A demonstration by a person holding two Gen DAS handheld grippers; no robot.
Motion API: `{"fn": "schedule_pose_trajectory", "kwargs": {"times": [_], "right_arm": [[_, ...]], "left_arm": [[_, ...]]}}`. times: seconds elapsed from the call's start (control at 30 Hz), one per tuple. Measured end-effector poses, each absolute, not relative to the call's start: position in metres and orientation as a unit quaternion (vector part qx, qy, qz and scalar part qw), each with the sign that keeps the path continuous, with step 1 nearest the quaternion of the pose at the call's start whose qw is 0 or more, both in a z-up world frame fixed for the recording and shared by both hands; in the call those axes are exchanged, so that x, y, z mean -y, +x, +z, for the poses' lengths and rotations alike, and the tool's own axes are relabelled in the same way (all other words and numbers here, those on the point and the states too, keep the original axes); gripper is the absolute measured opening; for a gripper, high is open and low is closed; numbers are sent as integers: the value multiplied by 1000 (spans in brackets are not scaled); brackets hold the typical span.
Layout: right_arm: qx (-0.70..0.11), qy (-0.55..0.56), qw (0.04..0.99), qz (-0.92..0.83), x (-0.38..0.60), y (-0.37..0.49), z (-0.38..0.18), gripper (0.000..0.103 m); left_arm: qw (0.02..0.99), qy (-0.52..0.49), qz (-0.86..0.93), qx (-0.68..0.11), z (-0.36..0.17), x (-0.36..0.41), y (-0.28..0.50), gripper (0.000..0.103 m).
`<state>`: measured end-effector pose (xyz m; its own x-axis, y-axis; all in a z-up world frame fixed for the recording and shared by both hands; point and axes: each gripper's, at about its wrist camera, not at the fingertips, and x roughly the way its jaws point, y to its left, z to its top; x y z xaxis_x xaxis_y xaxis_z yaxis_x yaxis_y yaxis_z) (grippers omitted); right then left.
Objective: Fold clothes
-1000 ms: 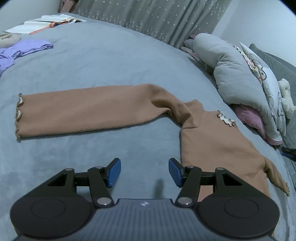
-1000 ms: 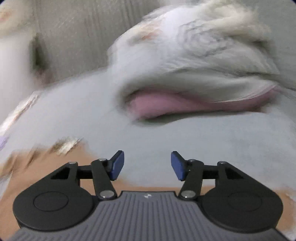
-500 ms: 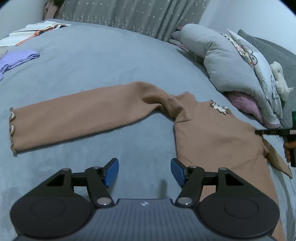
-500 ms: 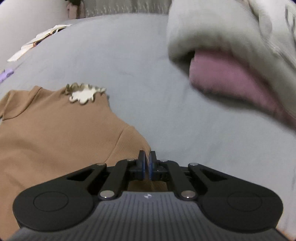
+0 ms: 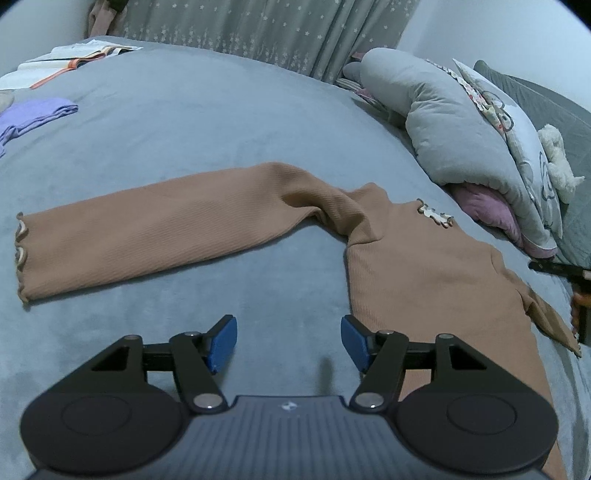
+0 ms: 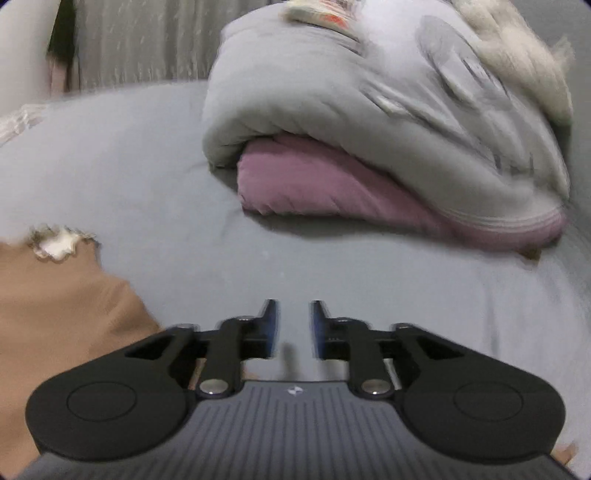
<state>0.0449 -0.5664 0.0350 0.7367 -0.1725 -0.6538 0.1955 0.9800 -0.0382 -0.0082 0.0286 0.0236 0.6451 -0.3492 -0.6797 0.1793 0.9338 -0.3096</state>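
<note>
- Here, a tan ribbed long-sleeved top point(image 5: 406, 266) lies flat on the grey-blue bedspread point(image 5: 192, 125), its body towards the right of the left wrist view and running down to the bottom edge.
- One sleeve point(image 5: 147, 229) stretches out straight to the left, ending in a ruffled cuff point(image 5: 21, 251); the other sleeve point(image 5: 546, 317) is short in view and angles off to the lower right.
- A small cream ruffled trim point(image 5: 436, 216) sits at the neckline; it shows again, blurred, in the right wrist view point(image 6: 59, 242).
- The left gripper point(image 5: 288, 341) hovers over bare bedspread just beside the top's side edge, its blue pads point(image 5: 223, 343) well apart and nothing between them: released.
- The right gripper point(image 6: 293, 326) is over bare bedspread just to the right of the top's shoulder; its jaws are opening, with only a narrow gap so far and no cloth in it. Part of it shows at the right edge of the left wrist view point(image 5: 576, 291), near the short sleeve.
- Beyond the top, a folded grey quilt point(image 5: 461, 122) lies over a pink pillow point(image 6: 332, 188).
- A white plush toy point(image 5: 557, 158) rests on the bedding.
- Far left lie a lilac garment point(image 5: 33, 114) and an open book point(image 5: 66, 61); a star-dotted curtain point(image 5: 266, 33) hangs behind.
</note>
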Motion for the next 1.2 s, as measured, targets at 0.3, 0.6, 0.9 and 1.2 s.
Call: {"fn": "schedule_pose_trajectory", "kwargs": {"times": [0.3, 0.6, 0.9, 1.2], "right_arm": [[-393, -49, 912, -105, 587, 7, -5, 4], [-390, -80, 890, -220, 593, 9, 4, 0], [-312, 73, 924, -209, 635, -67, 27, 74], [-360, -69, 927, -81, 551, -14, 3, 67]], "left_arm": [[907, -81, -149, -385, 21, -15, -12, 63], [907, -93, -142, -386, 22, -26, -8, 63], [906, -103, -146, -385, 24, -25, -6, 63], [910, -71, -150, -380, 20, -11, -11, 63]]}}
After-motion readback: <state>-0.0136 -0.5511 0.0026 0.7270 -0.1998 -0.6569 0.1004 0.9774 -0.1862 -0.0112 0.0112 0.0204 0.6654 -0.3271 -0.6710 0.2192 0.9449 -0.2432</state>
